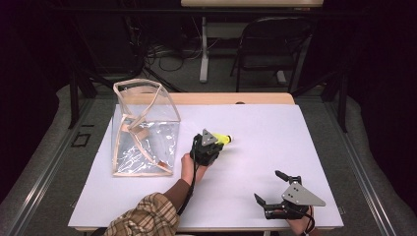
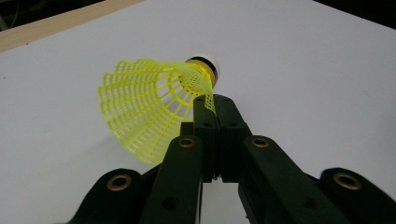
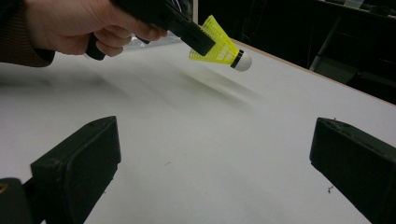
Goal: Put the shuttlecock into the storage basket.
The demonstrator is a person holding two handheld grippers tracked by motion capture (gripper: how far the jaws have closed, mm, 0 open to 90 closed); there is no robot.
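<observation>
The left claw [image 2: 211,103] is pinched tight on the thin net skirt of the yellow shuttlecock [image 2: 154,100], holding it up over the white bench [image 1: 265,142]. It looks very light, and the skirt is bendy, so a soft squeeze is best. The right claw [image 3: 212,163] is wide and holds nothing.
</observation>
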